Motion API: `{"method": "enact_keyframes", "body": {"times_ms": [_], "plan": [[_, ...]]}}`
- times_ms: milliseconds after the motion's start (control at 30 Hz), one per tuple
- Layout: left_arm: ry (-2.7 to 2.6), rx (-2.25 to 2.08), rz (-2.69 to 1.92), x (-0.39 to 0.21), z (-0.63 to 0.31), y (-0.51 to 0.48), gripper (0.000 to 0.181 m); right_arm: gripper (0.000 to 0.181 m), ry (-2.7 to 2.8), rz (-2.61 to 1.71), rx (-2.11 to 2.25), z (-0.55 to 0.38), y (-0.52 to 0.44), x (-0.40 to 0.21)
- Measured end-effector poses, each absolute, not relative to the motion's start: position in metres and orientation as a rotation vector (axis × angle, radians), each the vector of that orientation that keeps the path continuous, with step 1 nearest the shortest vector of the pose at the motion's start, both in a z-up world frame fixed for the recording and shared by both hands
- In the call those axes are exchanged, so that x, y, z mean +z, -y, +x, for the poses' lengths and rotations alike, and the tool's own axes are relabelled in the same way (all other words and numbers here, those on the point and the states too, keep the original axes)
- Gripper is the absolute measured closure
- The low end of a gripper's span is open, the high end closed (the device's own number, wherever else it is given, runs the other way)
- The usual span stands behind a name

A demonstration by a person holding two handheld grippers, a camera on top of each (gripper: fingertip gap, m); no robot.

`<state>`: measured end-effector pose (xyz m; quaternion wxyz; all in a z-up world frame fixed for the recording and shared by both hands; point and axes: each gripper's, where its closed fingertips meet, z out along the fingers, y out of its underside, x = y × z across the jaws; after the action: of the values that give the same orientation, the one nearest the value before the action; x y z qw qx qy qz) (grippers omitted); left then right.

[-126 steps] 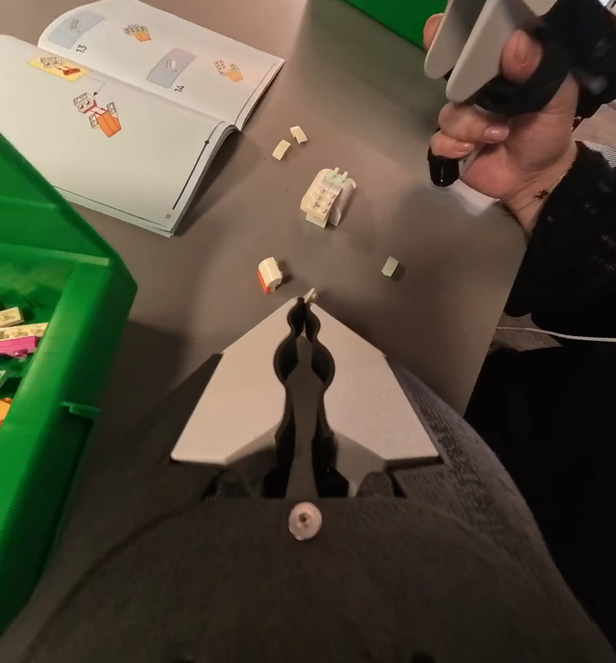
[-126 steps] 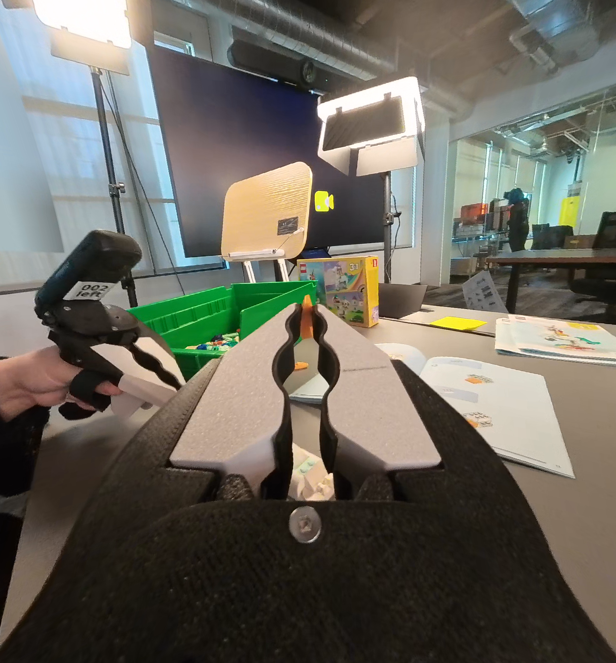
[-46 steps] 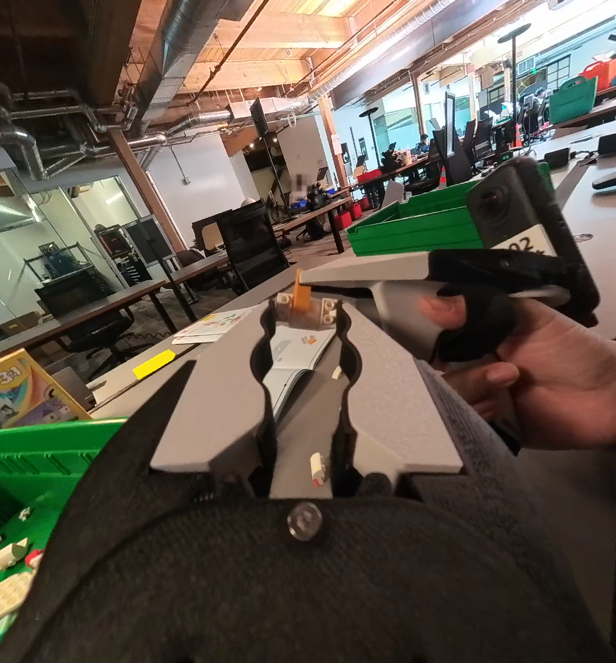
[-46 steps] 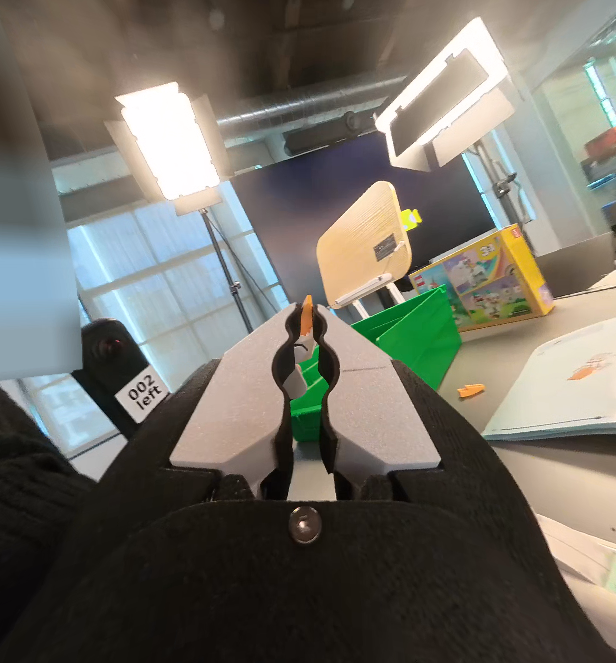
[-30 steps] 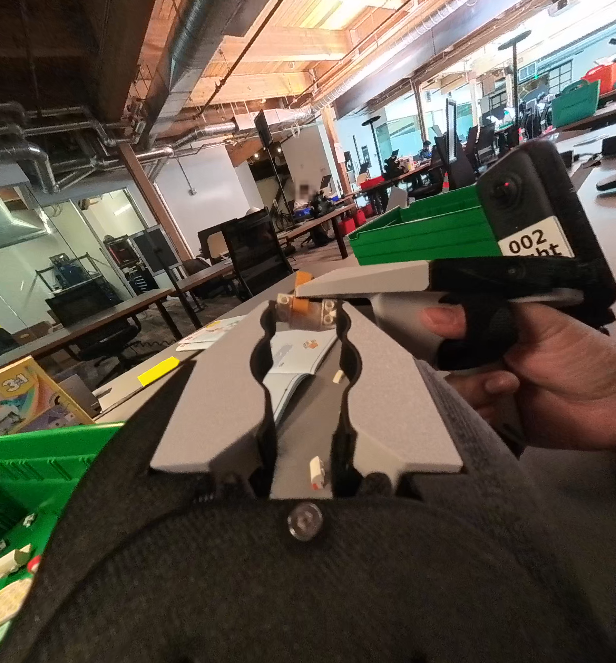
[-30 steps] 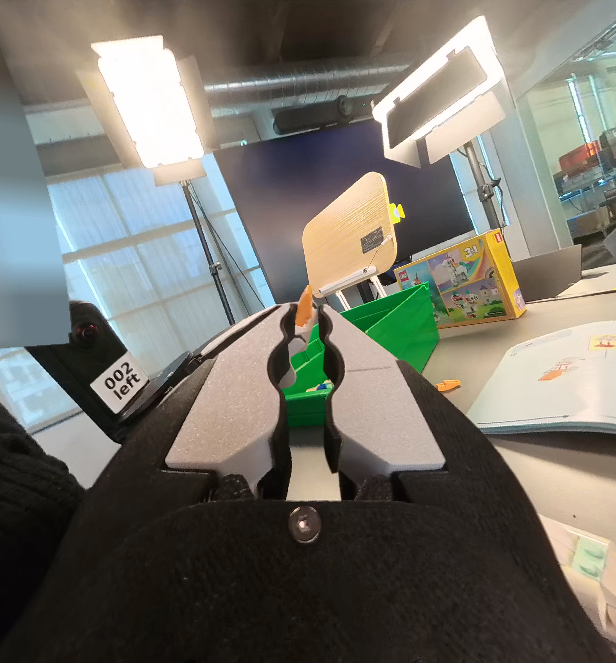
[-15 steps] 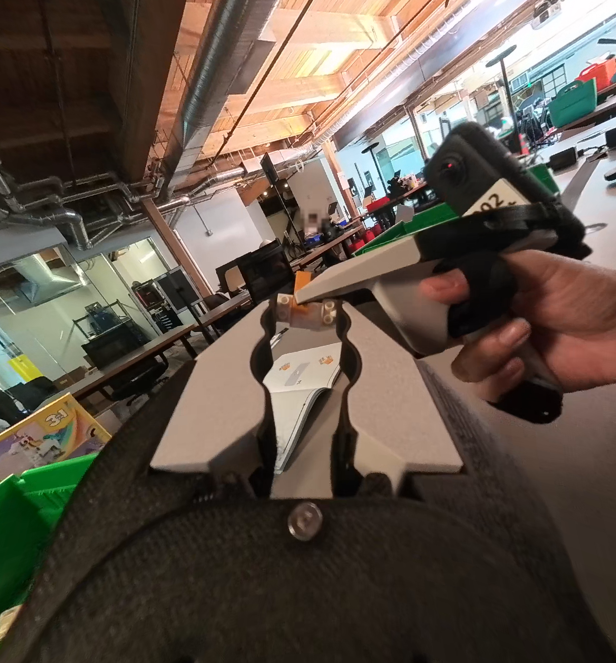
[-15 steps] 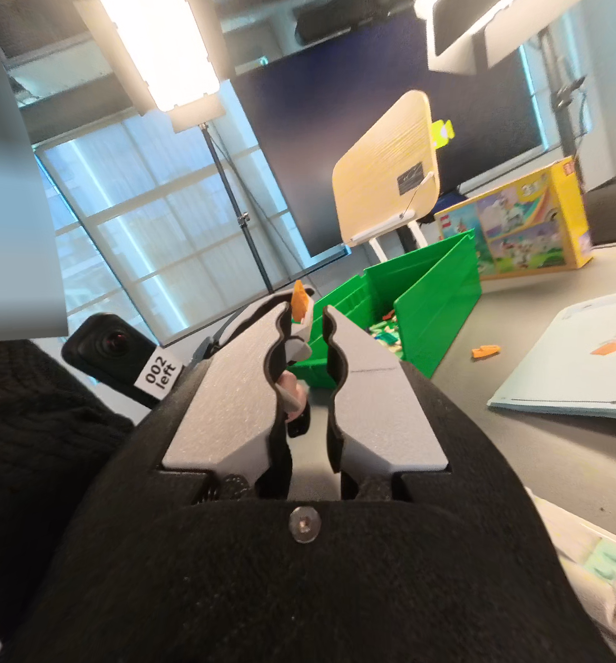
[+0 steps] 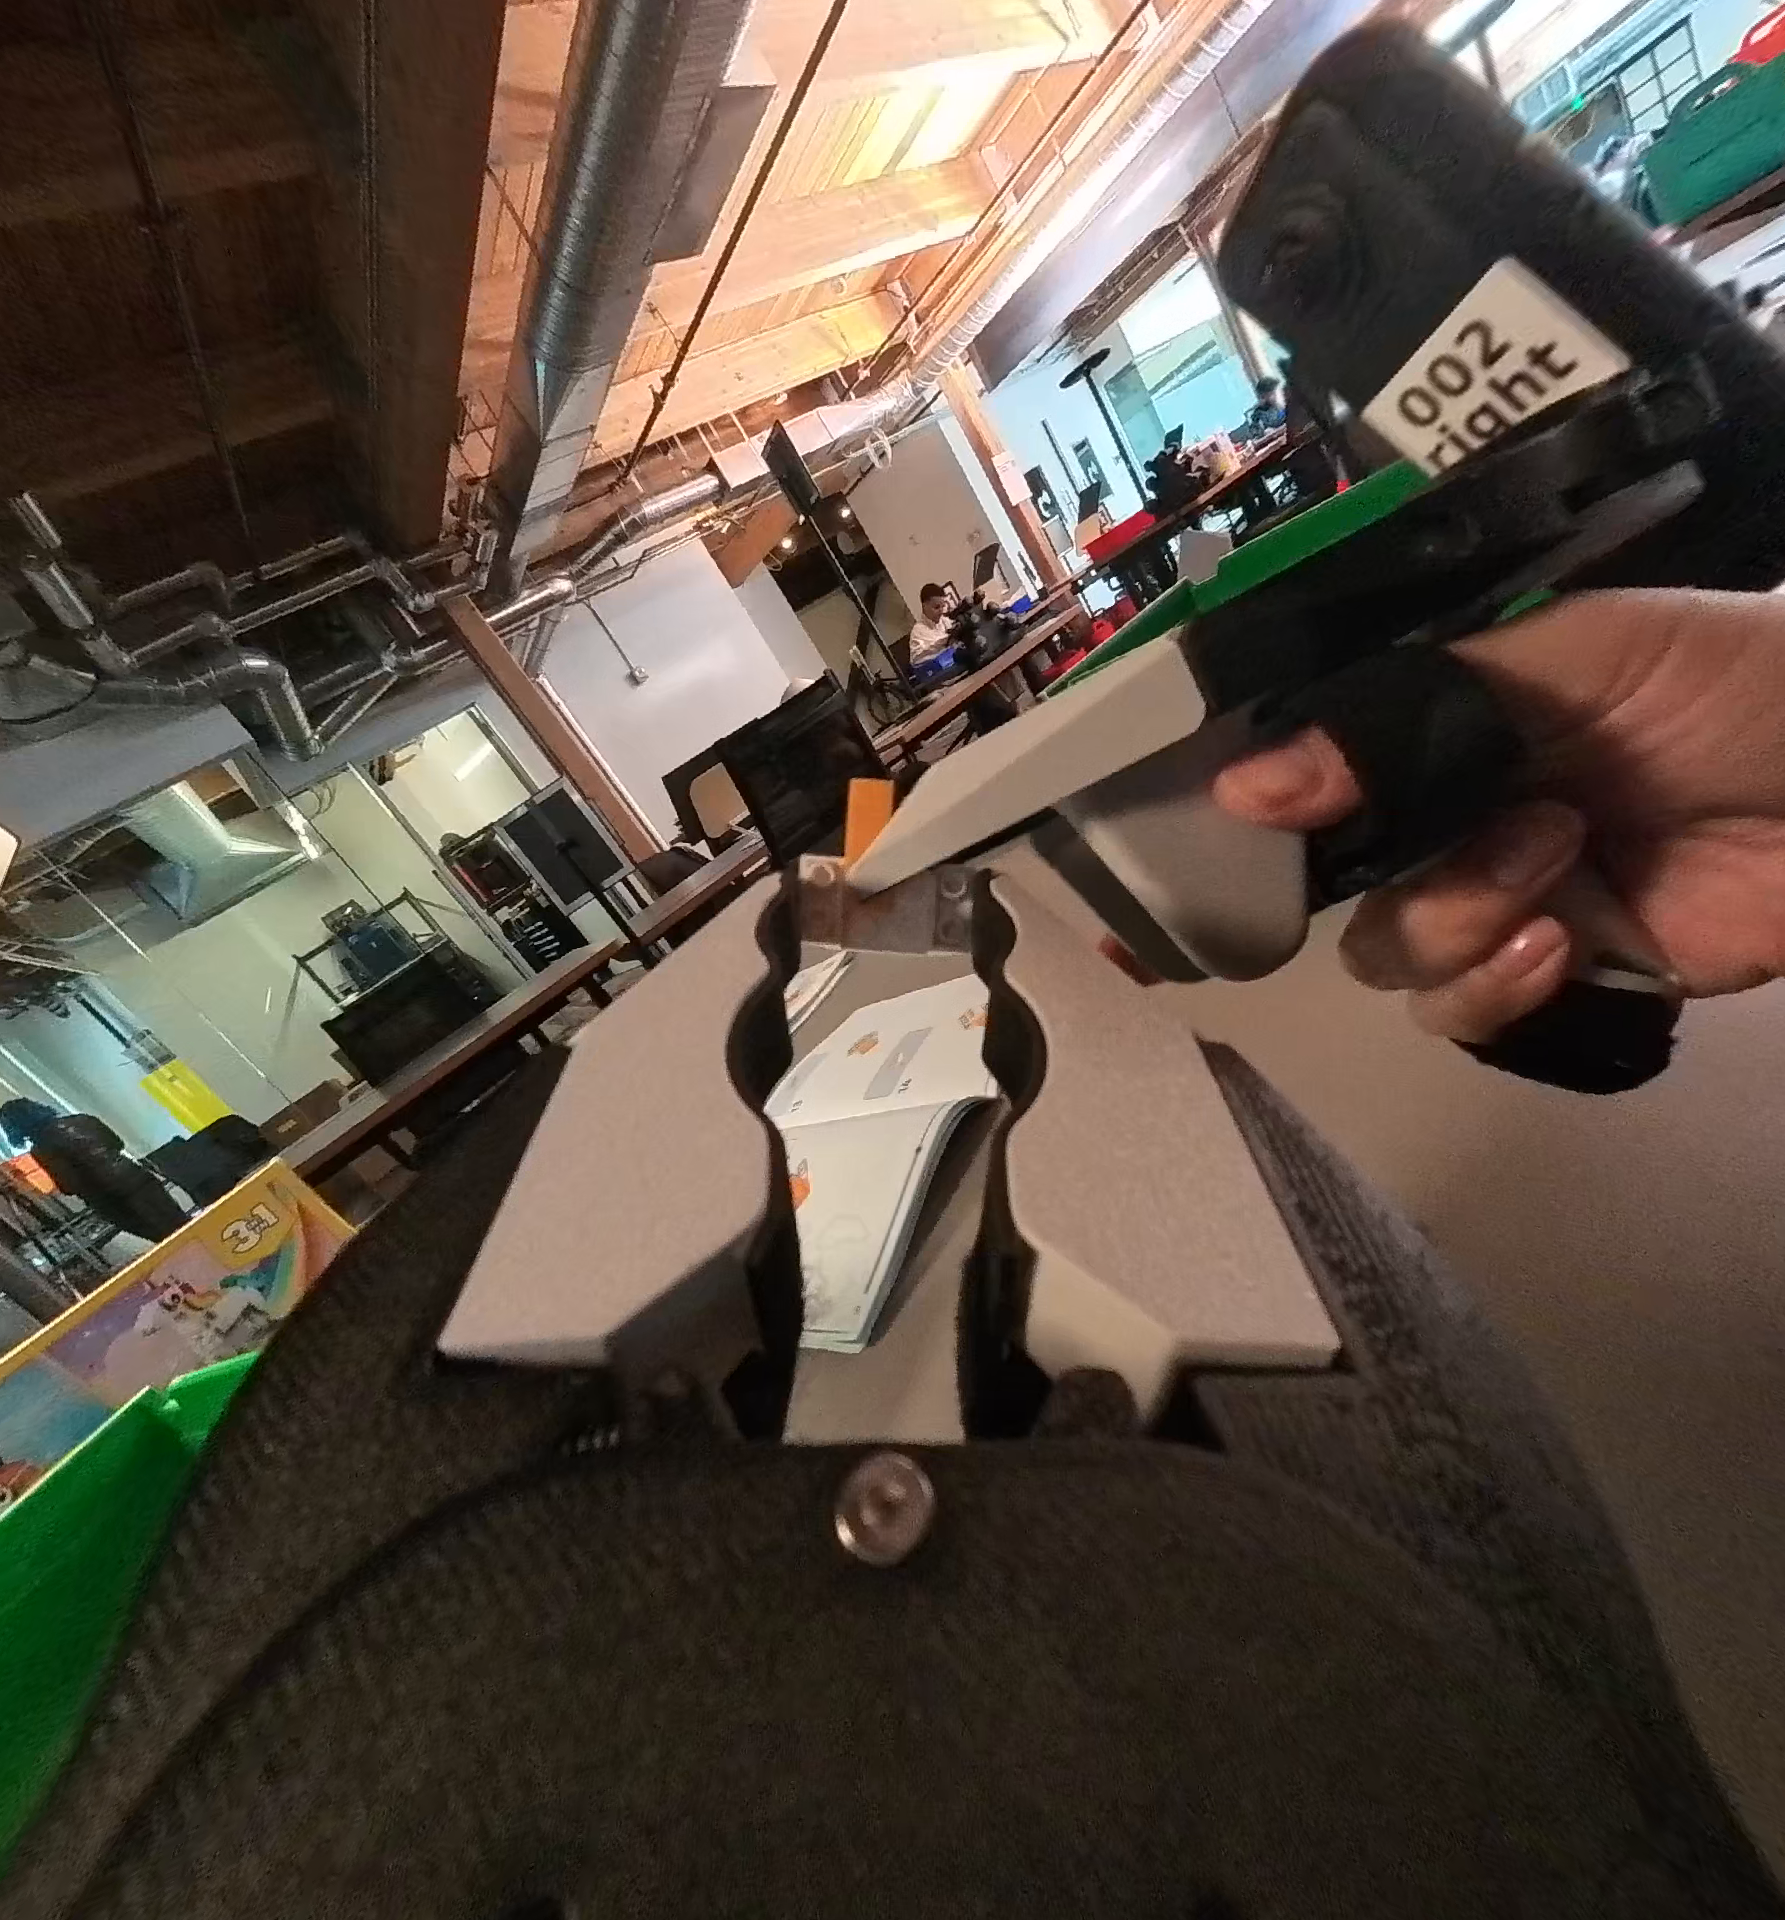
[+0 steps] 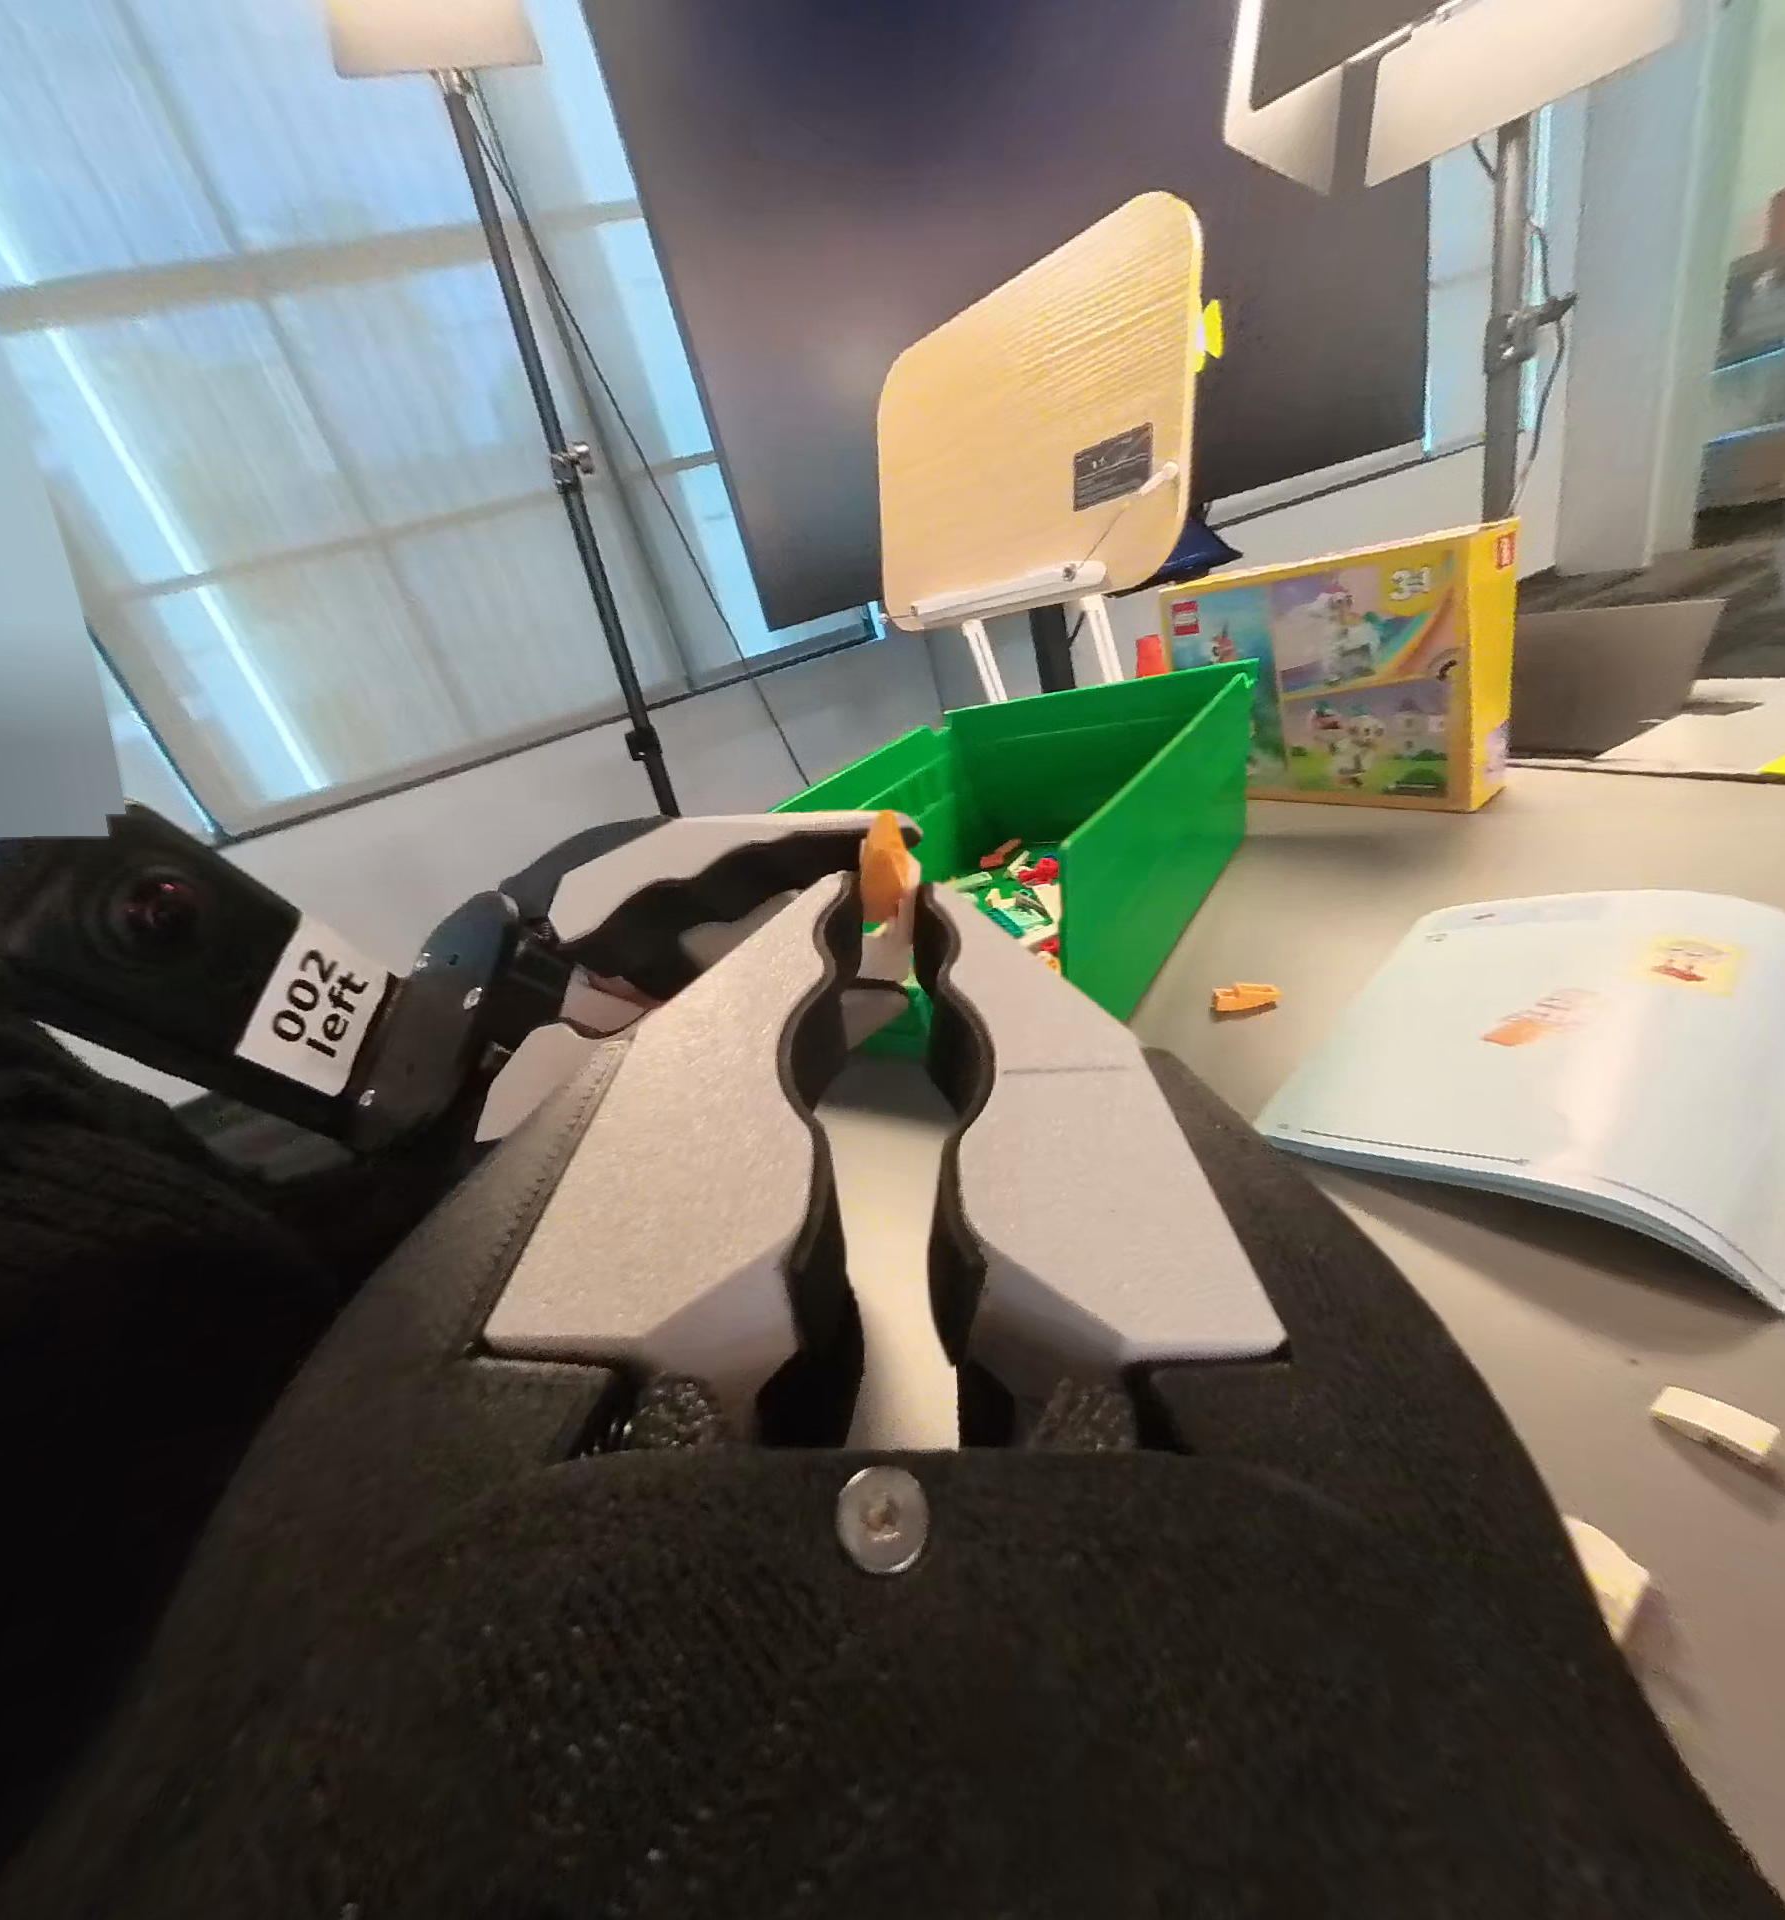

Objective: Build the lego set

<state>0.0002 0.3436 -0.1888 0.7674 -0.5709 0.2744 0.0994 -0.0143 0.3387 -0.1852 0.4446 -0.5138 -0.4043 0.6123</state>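
My left gripper (image 9: 883, 914) is shut on a small grey-white brick assembly (image 9: 919, 925) and holds it up in the air. An orange piece (image 9: 867, 821) stands upright on top of the assembly. My right gripper (image 10: 888, 899) comes in from the right, and its jaws stand a narrow gap apart around the orange piece (image 10: 883, 868). A white part of the assembly (image 10: 883, 945) shows just below it. The right gripper's tip (image 9: 872, 873) rests on the assembly. The left gripper's fingers (image 10: 763, 836) reach in from the left.
A green bin (image 10: 1137, 821) of loose bricks stands on the grey table. An open instruction booklet (image 10: 1594, 1049) lies to its right, with a yellow set box (image 10: 1376, 675) behind. An orange brick (image 10: 1243, 997) and pale pieces (image 10: 1714, 1439) lie loose on the table.
Both grippers rose off the table and met in the air. The left one took up the assembly. The right gripper's jaws parted slightly, and both views have tilted over the last second.
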Motion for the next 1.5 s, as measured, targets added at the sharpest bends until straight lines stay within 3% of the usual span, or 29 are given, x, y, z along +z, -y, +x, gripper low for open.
{"method": "enact_keyframes", "body": {"times_ms": [400,800,900,1167,1500], "plan": [[-0.612,0.177,-1.238,-0.187,0.002,-0.341,0.148,0.174,1.044,-1.144,1.422,-0.011,-0.333,-0.180],[-0.671,0.222,-1.099,-0.174,0.003,-0.326,0.150,0.173,1.266,-0.763,0.670,-0.009,-0.311,-0.165],[-0.657,0.192,-1.122,-0.175,0.002,-0.328,0.149,0.173,1.209,-0.881,0.872,-0.010,-0.315,-0.165],[-0.589,-0.263,-1.140,-0.157,0.011,-0.316,0.141,0.174,0.776,-1.050,2.124,0.005,-0.327,-0.150],[-0.436,-0.863,-1.288,-0.151,0.007,-0.320,0.174,0.173,0.856,-1.018,2.153,0.005,-0.320,-0.156]]}}
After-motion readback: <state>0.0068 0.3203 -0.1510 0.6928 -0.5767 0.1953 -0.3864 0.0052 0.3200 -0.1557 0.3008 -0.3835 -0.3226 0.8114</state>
